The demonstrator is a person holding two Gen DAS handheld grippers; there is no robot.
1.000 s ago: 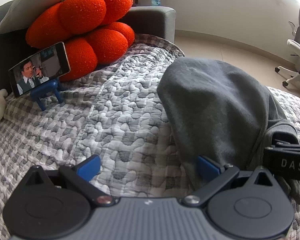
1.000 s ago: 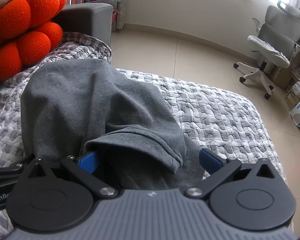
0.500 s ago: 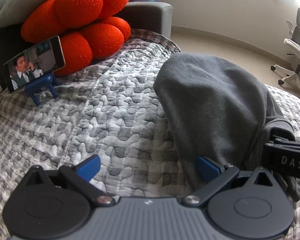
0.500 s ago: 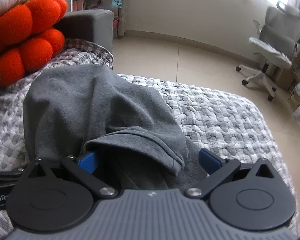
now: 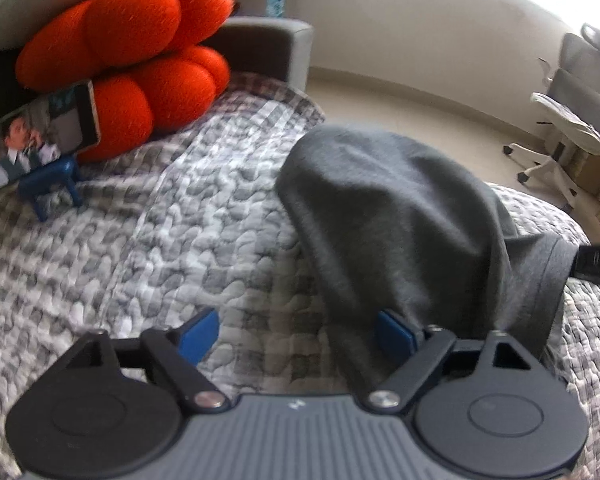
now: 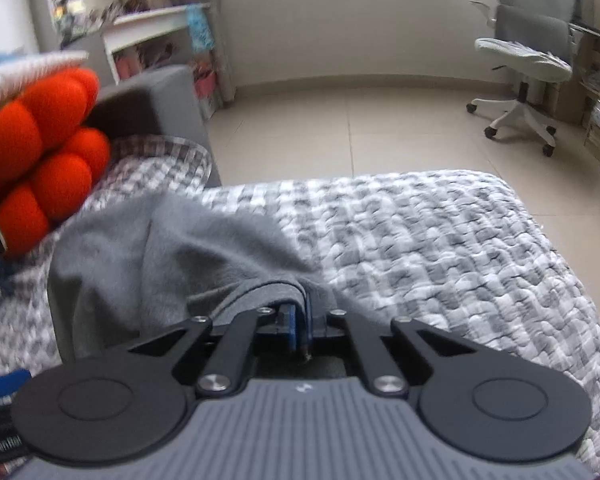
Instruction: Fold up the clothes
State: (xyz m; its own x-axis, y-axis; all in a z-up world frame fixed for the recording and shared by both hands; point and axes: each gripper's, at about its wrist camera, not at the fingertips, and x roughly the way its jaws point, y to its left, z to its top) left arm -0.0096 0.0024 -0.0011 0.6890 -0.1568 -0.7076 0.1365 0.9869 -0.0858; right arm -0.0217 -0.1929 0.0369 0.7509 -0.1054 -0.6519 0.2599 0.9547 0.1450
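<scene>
A dark grey garment (image 5: 392,216) lies bunched on the grey-and-white quilt (image 5: 180,248). My left gripper (image 5: 296,330) is open, low over the quilt; its right blue pad (image 5: 394,330) touches the garment's near edge. My right gripper (image 6: 296,326) is shut on the grey garment (image 6: 172,256), pinching a hemmed edge between the blue pads and lifting it off the quilt (image 6: 440,240). The right gripper's body shows at the far right of the left wrist view (image 5: 598,264).
An orange flower-shaped cushion (image 5: 140,64) and a phone on a blue stand (image 5: 40,140) sit at the back left against a grey sofa arm (image 5: 268,48). A white office chair (image 6: 528,72) stands on the tiled floor beyond the quilt's edge.
My right gripper has closed on the garment's hemmed edge and pulled it up and back, drawing the cloth into a ridge. My left gripper stays open and shifted slightly.
</scene>
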